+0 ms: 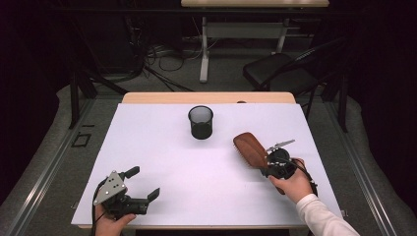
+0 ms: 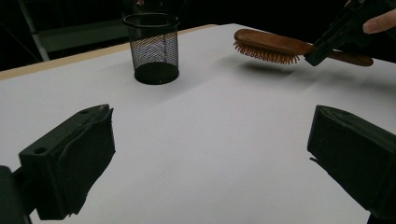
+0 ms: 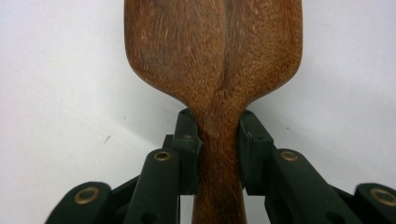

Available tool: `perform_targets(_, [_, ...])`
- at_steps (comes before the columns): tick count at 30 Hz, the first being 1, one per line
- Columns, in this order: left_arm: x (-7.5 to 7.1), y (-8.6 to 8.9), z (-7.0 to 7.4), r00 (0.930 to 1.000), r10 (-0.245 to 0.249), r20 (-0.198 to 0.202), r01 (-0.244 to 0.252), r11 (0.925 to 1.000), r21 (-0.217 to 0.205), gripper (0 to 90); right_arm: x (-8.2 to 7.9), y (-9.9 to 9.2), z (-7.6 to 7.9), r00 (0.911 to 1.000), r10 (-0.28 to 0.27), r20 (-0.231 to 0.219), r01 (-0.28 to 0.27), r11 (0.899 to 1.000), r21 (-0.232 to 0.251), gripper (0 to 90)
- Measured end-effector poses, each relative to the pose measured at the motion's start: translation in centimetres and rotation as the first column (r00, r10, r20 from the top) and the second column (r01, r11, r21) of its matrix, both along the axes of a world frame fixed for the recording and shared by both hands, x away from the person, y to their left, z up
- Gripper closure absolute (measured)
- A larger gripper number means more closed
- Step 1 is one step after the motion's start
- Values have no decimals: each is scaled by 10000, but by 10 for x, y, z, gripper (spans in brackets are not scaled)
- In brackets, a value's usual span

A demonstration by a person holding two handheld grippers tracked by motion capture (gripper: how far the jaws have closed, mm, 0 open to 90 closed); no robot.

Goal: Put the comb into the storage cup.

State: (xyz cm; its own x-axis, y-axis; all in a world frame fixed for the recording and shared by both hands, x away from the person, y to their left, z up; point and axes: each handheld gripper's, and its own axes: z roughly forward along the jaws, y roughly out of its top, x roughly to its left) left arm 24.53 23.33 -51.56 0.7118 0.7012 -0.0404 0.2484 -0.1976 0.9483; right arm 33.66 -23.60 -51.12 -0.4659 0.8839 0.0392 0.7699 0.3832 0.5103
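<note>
A wooden hairbrush (image 1: 248, 149) hangs bristles-down just above the white table at the right, casting a shadow below it. My right gripper (image 1: 269, 164) is shut on its neck, where the handle meets the head; in the right gripper view the two black jaws press on both sides of the hairbrush (image 3: 219, 140). The left gripper view shows the hairbrush (image 2: 271, 45) lifted off the table beside the right gripper (image 2: 327, 44). A black mesh cup (image 1: 200, 122) stands upright at the middle back, cup (image 2: 154, 46) empty as far as I see. My left gripper (image 1: 142, 183) rests open at the front left.
The white board (image 1: 206, 196) covers a wooden table whose edge shows at the back. A black chair (image 1: 280, 69) and cables lie on the floor beyond the table. The person's hands hold both grippers near the front edge.
</note>
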Motion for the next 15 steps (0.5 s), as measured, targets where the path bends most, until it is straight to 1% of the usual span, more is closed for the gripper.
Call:
perform_targets(1, [0, 0, 0, 10000, -12, -3, 12, 10000, 32, 9, 0, 0, 1, 9998, 49, 203, -51, 9999, 115, 722])
perform_targets(6, [0, -1, 0, 10000, -21, -8, 21, 10000, 55, 9, 0, 0, 7, 9992, 6, 390, -19, 9995, 326, 722])
perform_targets(12, [1, 0, 0, 10000, -25, -28, 25, 10000, 15, 9, -1, 1, 16, 9955, -72, 941, 17, 9983, 584, 722])
perform_targets(13, [1, 0, 0, 10000, -17, -29, 17, 10000, 1, 9, -1, 1, 17, 9944, -66, 1054, -2, 9979, 649, 722])
perform_targets(14, [1, 0, 0, 10000, -17, -29, 17, 10000, 1, 9, -1, 1, 17, 9944, -66, 1054, -2, 9979, 649, 722])
perform_targets(15, [1, 0, 0, 10000, -18, -35, 18, 10000, -3, 9, -1, 2, 20, 9929, -14, 1189, -68, 9976, 684, 722])
